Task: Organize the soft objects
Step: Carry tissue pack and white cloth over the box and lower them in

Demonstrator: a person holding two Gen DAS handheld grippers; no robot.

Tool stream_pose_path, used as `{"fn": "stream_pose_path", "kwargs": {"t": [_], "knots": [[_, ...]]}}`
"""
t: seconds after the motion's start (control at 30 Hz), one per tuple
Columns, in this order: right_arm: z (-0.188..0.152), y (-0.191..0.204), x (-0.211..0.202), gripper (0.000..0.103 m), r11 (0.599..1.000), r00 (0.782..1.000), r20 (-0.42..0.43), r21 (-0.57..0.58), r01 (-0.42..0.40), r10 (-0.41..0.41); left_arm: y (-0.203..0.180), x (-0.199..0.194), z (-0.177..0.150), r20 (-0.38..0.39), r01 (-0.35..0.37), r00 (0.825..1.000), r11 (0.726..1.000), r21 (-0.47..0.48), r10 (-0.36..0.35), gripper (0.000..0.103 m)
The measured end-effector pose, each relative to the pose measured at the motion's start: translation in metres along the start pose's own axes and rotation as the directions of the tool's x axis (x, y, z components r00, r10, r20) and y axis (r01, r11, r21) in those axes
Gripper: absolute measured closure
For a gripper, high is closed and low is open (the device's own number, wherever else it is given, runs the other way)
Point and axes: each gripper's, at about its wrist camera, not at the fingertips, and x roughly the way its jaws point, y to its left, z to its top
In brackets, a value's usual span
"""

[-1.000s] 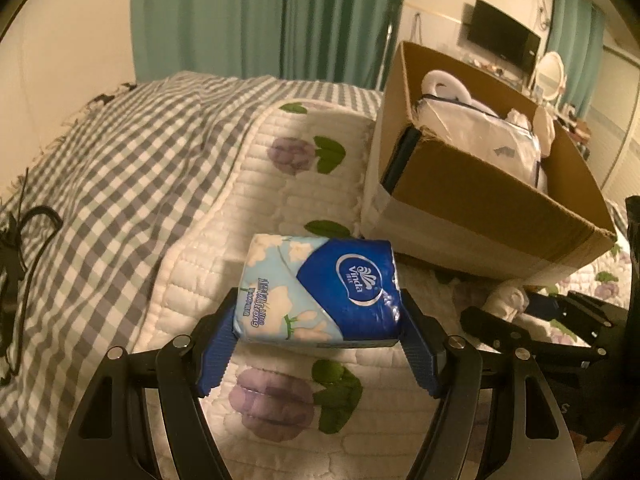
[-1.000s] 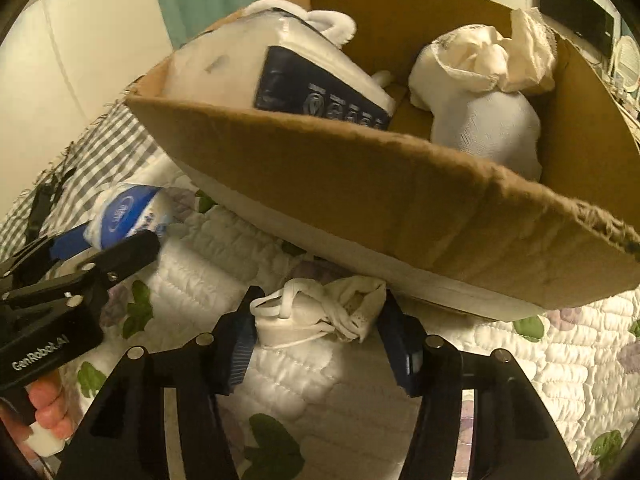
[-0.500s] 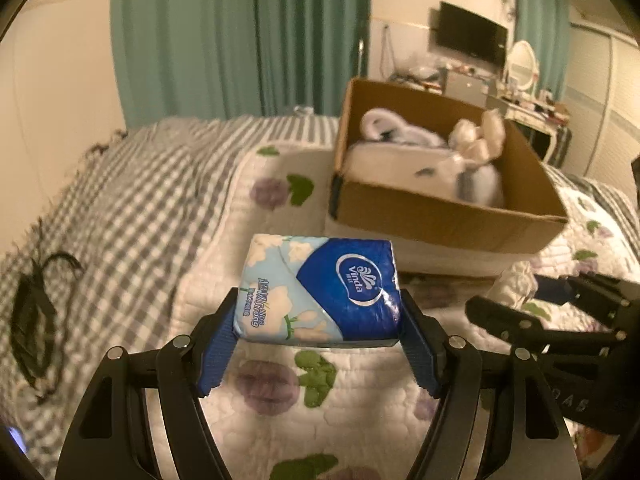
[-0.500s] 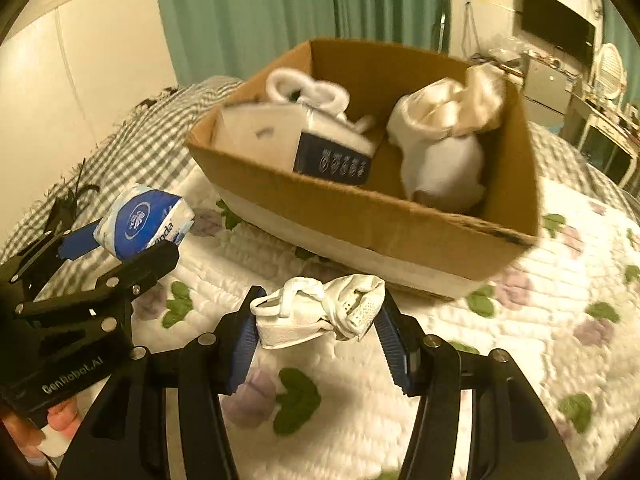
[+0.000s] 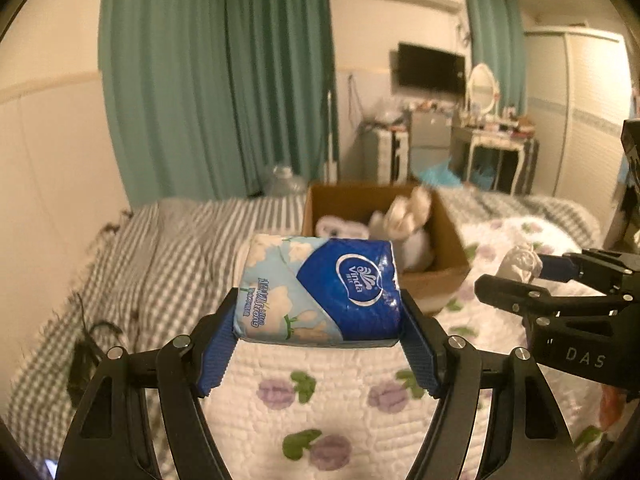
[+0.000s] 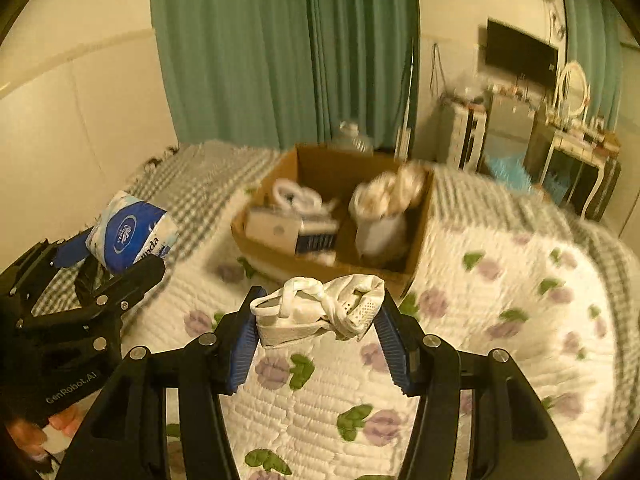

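Note:
My left gripper (image 5: pixel 320 320) is shut on a blue and white Vinda tissue pack (image 5: pixel 320 290) and holds it above the quilt. My right gripper (image 6: pixel 316 320) is shut on a crumpled white cloth bundle (image 6: pixel 320 312), also lifted above the quilt. The open cardboard box (image 5: pixel 448 224) sits further back on the bed and holds a white package (image 6: pixel 280 232) and a white stuffed bundle (image 6: pixel 384 212). In the right wrist view the left gripper with the tissue pack (image 6: pixel 132 232) is at the left. In the left wrist view the right gripper with the cloth (image 5: pixel 520 260) is at the right.
A white floral quilt (image 6: pixel 500 300) covers the bed over a grey checked blanket (image 5: pixel 160 248). A black cable (image 5: pixel 92 344) lies on the blanket at the left. Green curtains (image 5: pixel 216 80), a wall TV (image 5: pixel 432 68) and a dressing table (image 5: pixel 500 148) stand behind.
Both grippers have risen and pulled back from the box with their loads still held. The box now looks smaller and further away, and more of the room shows.

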Motion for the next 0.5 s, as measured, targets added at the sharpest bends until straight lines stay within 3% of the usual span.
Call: {"fn": "stream_pose_path", "kwargs": {"t": [0.3,0.5], "knots": [[0.076,-0.008,-0.046,0.049,0.999,0.986,0.164,-0.022,0.031,-0.027,0.01,-0.003,0.082,0.104,0.062,0.993,0.998,-0.017,-0.06,0.031],[0.124,-0.029,-0.004,0.049,1.0,0.982,0.186,0.025,0.02,-0.024,0.005,0.061,0.125,0.086,0.067,0.994,0.998,-0.009,-0.066,0.031]]}}
